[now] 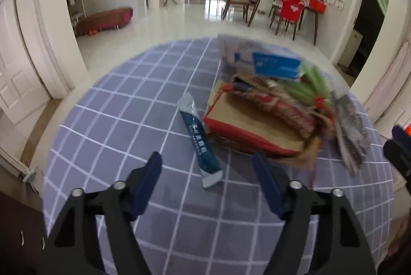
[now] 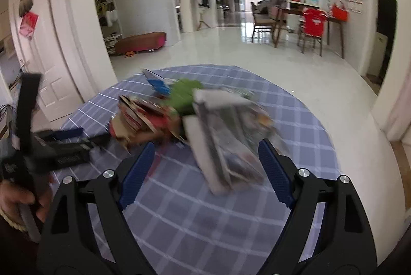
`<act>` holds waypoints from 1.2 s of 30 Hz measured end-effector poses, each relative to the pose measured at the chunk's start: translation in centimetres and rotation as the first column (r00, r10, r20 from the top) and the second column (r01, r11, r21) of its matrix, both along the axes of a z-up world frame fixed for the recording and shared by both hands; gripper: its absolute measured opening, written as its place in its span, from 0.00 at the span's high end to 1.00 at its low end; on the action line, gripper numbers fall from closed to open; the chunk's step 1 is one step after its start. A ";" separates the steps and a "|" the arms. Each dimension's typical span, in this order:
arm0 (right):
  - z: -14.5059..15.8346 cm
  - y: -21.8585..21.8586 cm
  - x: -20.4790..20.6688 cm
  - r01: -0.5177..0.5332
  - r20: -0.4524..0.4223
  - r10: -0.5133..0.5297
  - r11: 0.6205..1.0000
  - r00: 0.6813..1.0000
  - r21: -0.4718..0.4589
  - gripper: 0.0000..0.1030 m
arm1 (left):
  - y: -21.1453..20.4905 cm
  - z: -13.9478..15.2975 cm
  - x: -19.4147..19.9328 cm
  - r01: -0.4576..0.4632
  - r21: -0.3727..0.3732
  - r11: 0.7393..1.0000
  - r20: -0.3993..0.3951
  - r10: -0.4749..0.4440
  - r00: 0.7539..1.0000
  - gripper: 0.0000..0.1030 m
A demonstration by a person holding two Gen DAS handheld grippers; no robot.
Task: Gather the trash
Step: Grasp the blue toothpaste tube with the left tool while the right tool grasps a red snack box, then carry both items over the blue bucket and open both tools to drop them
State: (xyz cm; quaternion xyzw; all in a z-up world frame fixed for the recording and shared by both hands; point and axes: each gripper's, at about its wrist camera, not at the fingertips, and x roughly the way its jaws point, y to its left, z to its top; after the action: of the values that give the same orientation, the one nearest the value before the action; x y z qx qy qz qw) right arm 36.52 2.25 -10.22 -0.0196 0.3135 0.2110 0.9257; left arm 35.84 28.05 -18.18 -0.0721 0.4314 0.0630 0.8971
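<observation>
Blue-padded left gripper (image 1: 206,167) gapes wide over the sachet (image 1: 199,140), holding nothing; right gripper (image 2: 205,153) stands wide, empty, near the blurred trash pile (image 2: 192,115) on the table (image 2: 295,115).

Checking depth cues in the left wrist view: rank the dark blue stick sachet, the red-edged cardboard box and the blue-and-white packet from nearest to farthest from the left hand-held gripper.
1. Dark blue stick sachet, just ahead between the fingers of the left hand-held gripper.
2. Red-edged cardboard box, ahead right.
3. Blue-and-white packet, far side of the pile.
</observation>
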 end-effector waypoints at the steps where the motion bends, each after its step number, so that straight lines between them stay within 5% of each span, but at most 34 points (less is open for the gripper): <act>1: 0.0 0.7 0.5 -0.009 -0.001 0.009 1.000 1.000 -0.001 0.21 | 0.2 -0.4 0.5 -0.001 -0.011 1.000 -0.013 0.001 1.000 0.40; 3: 0.1 2.2 1.3 -0.037 0.002 0.037 0.999 0.999 -0.015 0.21 | 0.6 -0.9 1.1 -0.005 0.002 1.000 -0.010 0.005 1.000 0.46; 5: 0.0 3.8 2.0 -0.061 -0.001 0.061 0.998 0.998 -0.028 0.21 | 0.7 -1.0 2.0 -0.012 0.046 0.999 -0.016 0.012 1.000 0.83; 6: 0.0 4.5 2.1 -0.073 0.000 0.073 0.997 0.997 -0.030 0.21 | 1.3 -1.0 2.5 -0.014 0.021 1.000 -0.017 0.015 1.000 0.88; 8: 0.1 5.8 2.3 -0.105 0.002 0.105 0.994 0.994 -0.040 0.21 | 2.5 -0.9 2.2 -0.019 -0.041 0.999 -0.009 0.019 1.000 0.88; 14: -0.4 10.9 3.4 -0.184 -0.029 0.181 0.977 0.983 -0.111 0.22 | 4.6 0.3 -0.3 -0.056 -0.044 0.997 0.061 0.058 0.996 0.89; 17: -1.3 12.9 4.5 -0.206 -0.075 0.197 0.965 0.978 -0.161 0.48 | 5.8 1.2 -1.7 -0.076 -0.047 0.996 0.086 0.079 0.993 0.89; 20: -2.3 13.8 5.1 -0.172 -0.084 0.157 0.956 0.984 -0.239 0.49 | 6.4 1.5 -2.7 -0.067 -0.072 0.995 0.096 0.074 0.993 0.89; 24: -2.8 13.7 5.2 -0.184 -0.098 0.165 0.952 0.981 -0.244 0.73 | 6.5 2.0 -3.3 -0.054 -0.081 0.995 0.110 0.063 0.992 0.89; 36: 5.2 6.6 1.1 -0.208 -0.027 0.210 0.976 0.977 0.060 0.77 | 3.5 8.3 -7.0 -0.011 -0.073 0.997 0.251 0.029 0.968 0.89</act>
State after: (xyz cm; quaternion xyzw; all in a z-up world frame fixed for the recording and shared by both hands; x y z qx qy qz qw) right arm 37.64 8.83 -5.03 -0.0229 0.3189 0.3162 0.8932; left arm 28.86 31.51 -9.90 -0.1158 0.3153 0.0467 0.9407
